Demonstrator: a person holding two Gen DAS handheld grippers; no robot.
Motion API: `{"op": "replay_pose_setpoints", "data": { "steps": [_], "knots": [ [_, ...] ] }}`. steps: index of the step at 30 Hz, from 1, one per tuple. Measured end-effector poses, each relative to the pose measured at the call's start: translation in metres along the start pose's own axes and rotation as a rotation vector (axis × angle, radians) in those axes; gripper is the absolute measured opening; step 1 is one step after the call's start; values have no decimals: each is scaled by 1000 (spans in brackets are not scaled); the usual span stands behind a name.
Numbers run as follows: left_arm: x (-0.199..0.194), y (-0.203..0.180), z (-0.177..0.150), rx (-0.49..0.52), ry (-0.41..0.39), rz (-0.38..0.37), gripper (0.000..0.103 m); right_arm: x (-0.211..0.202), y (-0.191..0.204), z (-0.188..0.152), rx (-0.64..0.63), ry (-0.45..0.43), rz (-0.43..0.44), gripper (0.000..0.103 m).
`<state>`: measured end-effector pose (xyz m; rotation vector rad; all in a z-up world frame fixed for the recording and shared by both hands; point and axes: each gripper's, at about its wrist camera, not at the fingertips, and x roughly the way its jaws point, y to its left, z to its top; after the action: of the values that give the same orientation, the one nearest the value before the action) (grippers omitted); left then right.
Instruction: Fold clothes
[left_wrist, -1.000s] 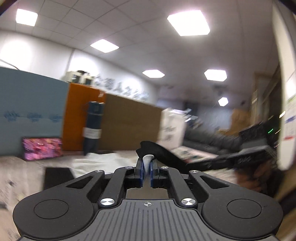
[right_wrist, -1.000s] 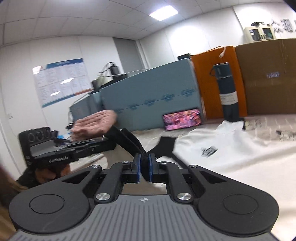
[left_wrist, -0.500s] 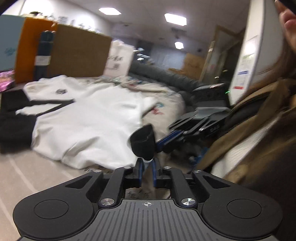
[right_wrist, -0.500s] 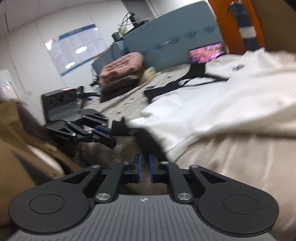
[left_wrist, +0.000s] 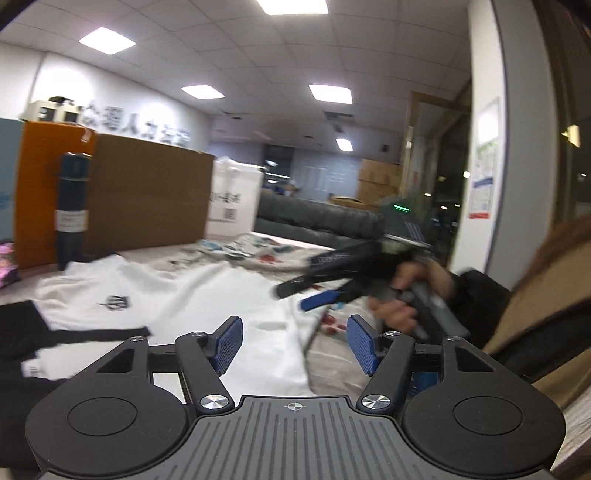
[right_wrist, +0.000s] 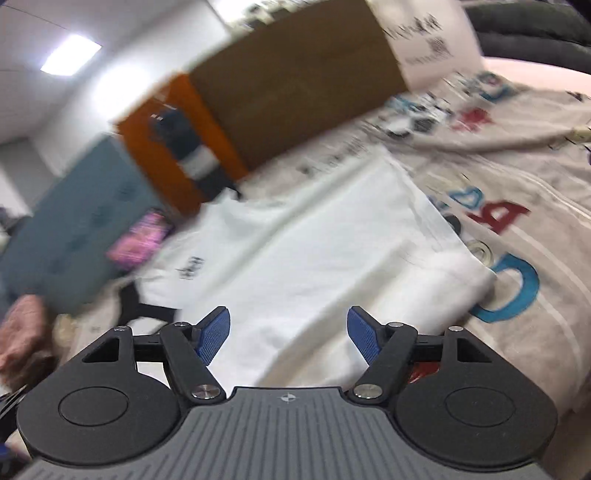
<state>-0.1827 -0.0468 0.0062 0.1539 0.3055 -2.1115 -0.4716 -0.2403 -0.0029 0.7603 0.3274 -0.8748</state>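
Note:
A white T-shirt with black sleeves and a small black chest logo (left_wrist: 199, 306) lies spread on the printed cloth-covered surface; it also shows in the right wrist view (right_wrist: 295, 266). My left gripper (left_wrist: 293, 345) is open and empty, just above the shirt's near hem. My right gripper (right_wrist: 288, 334) is open and empty above the shirt's lower part. In the left wrist view the right gripper (left_wrist: 332, 284) hangs open over the shirt's right edge, held by a hand.
Orange and brown boards (left_wrist: 140, 192) and a dark blue flask (left_wrist: 72, 210) stand at the back. A phone with a pink screen (right_wrist: 138, 240) leans by a blue board. A white bag (left_wrist: 232, 205) and a dark sofa (left_wrist: 317, 221) lie beyond. The person's body (left_wrist: 535, 314) is at right.
Both grippers were shut on the shirt's black edge and have let it go; both now stand open. The shirt has dropped flat onto the surface. Both cameras have swung.

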Motion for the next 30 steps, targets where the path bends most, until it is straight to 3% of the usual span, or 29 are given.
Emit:
{"op": "replay_pose_setpoints", "data": {
  "steps": [2, 3, 4, 7, 11, 17, 19, 22, 26, 30],
  "knots": [
    [1, 0, -7, 7, 13, 13, 66, -5, 1, -5, -13, -13, -42, 61],
    [1, 0, -11, 7, 18, 20, 66, -8, 2, -7, -19, -19, -64, 49],
    [0, 3, -11, -4, 17, 27, 66, -10, 3, -9, -25, -26, -85, 30],
    [-1, 11, -11, -39, 13, 48, 66, -18, 4, -16, -44, -45, -148, 5],
    [-3, 22, -12, -84, 9, 75, 66, -29, 7, -25, -69, -71, -233, 3],
    [-5, 34, -13, -138, 13, 114, 66, -59, -17, -34, -34, -119, -337, 5],
    [-5, 38, -12, -153, 10, 137, 66, -70, -26, -37, -21, -135, -371, 23],
    [-6, 44, -9, -173, 3, 177, 68, -86, -39, -41, -1, -159, -423, 36],
    [-11, 56, 2, -181, -15, 276, 68, -90, -43, 3, -27, -276, -347, 54],
    [-13, 77, 29, -152, -25, 419, 68, -62, -46, 57, -59, -301, -176, 67]
  ]
}}
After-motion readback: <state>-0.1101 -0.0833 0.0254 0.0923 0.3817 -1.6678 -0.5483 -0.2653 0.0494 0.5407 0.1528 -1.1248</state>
